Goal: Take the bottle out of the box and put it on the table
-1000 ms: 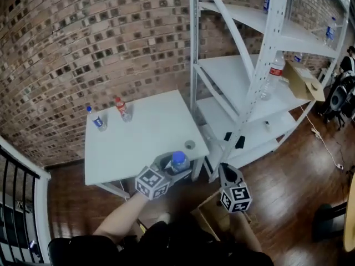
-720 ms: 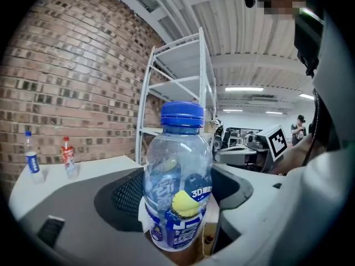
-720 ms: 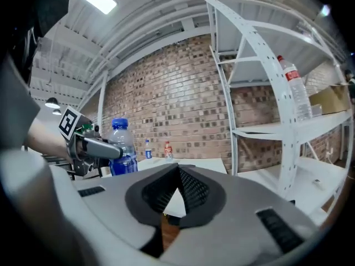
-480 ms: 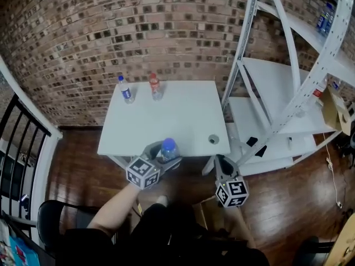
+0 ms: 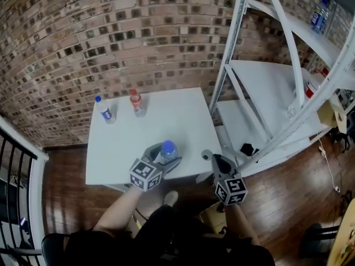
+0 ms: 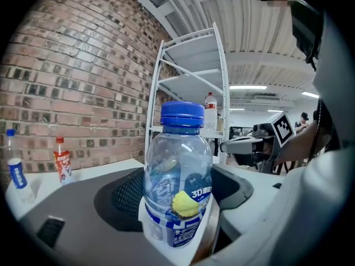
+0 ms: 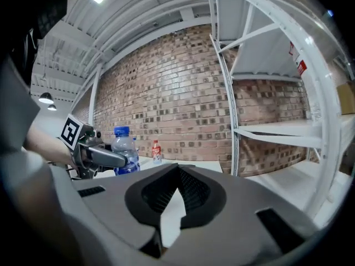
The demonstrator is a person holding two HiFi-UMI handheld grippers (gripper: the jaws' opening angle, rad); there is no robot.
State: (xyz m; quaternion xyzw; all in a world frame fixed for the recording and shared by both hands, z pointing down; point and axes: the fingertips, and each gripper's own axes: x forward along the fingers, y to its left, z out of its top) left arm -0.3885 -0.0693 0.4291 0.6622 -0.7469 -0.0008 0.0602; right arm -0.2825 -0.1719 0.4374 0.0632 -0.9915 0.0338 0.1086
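the bottle [image 6: 178,176] is standing upright between the jaws of the left gripper [image 6: 183,226], which are clamping its lower body from both sides. it is showing a clear, rounded plastic body, a ribbed blue cap, and a blue and white label with a yellow picture and "3d" printed on it. from the head view the bottle [image 5: 167,150] is sitting over the near edge of the white table [image 5: 166,115] (whether its base is touching the top is not showing in any view). the left gripper [image 5: 165,158] is reaching in from the person's side. the right gripper [image 7: 178,168] is pointing at the table's near right corner, its jaws lying together with nothing between them. at the far left of the table, a blue-labelled bottle [image 5: 104,110] and a red-labelled bottle [image 5: 137,102] are standing near each other, well apart from the held one. a white shelf rack [image 5: 266,87] is standing to the right of the table.
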